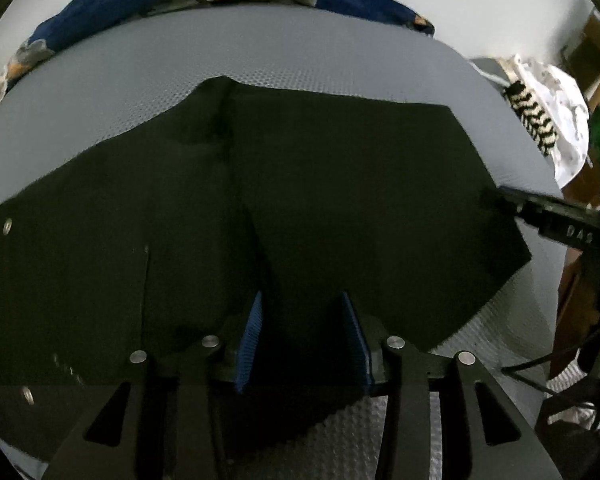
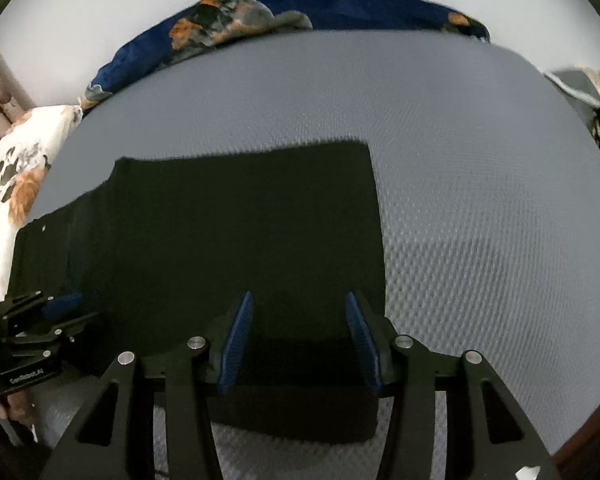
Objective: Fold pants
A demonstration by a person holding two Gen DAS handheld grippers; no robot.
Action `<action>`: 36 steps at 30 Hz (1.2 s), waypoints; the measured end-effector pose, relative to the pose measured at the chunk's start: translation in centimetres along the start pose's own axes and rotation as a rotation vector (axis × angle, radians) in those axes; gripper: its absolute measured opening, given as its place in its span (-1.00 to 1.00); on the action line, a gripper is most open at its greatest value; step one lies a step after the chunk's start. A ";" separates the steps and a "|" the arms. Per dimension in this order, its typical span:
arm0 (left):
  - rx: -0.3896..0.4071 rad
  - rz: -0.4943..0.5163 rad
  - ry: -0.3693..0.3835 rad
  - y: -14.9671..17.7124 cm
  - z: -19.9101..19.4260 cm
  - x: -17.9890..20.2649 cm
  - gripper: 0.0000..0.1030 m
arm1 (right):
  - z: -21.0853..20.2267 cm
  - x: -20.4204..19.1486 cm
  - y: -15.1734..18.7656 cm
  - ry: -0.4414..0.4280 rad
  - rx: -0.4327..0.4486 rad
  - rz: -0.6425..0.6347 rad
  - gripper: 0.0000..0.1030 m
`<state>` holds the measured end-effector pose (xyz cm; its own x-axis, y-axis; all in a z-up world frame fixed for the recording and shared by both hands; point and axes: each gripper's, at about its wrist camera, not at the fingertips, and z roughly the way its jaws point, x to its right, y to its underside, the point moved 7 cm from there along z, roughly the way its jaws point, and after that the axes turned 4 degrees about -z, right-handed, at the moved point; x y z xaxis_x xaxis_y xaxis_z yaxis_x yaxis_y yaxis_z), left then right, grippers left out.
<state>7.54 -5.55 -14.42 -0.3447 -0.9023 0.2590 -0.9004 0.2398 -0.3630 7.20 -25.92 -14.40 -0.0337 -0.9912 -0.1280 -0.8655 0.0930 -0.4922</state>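
Black pants (image 1: 260, 200) lie spread flat on a grey, dimpled mattress (image 1: 300, 52), filling most of the left wrist view. Small metal rivets (image 1: 7, 225) dot the cloth at 9 o'clock, near what looks like the waist end. A seam runs from 12 o'clock down toward the centre.

Left hand-held gripper (image 1: 300, 340) sits low at 6 o'clock with its blue-padded fingers (image 1: 252, 340) spread apart over the near edge of the pants; nothing is pinched between them. I cannot tell whether the pads touch the cloth.

Right hand-held gripper (image 2: 300, 340) is likewise spread, its blue pads (image 2: 236, 340) straddling the near hem of the pants (image 2: 240, 220) at 6 o'clock in its own view. There the cloth ends in a straight edge at about 1 o'clock, with bare mattress (image 2: 480, 200) beyond it toward 3 o'clock.

Each tool shows in the other's camera: the right one reaches in at 3 o'clock of the left view, meeting the edge of the pants, and the left one sits at 8 o'clock of the right view, jaws parted.

Beyond the mattress, at 12 o'clock, lies a dark blue blanket (image 2: 340, 0) with orange and grey patches. A white patterned pillow (image 2: 16, 168) sits at 9 o'clock in the right view, and a black-and-cream striped cloth (image 1: 534, 120) at 2 o'clock in the left view.
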 end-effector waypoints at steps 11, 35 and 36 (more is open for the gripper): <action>0.053 -0.104 0.009 0.7 -2.3 -2.4 -0.11 | -0.1 -2.0 1.6 0.030 -0.031 -0.035 -0.06; 0.215 -0.373 -0.127 2.8 -12.3 -18.5 0.14 | 2.6 -13.8 1.6 -0.074 -0.105 -0.221 0.05; 0.216 -0.384 -0.126 3.0 -12.5 -19.0 0.14 | 2.6 -14.3 1.6 -0.078 -0.106 -0.231 0.05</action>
<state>8.04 16.83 -9.22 0.0504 -0.9509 0.3055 -0.8760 -0.1890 -0.4437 7.60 -11.37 -15.62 0.2060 -0.9744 -0.0902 -0.8933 -0.1497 -0.4237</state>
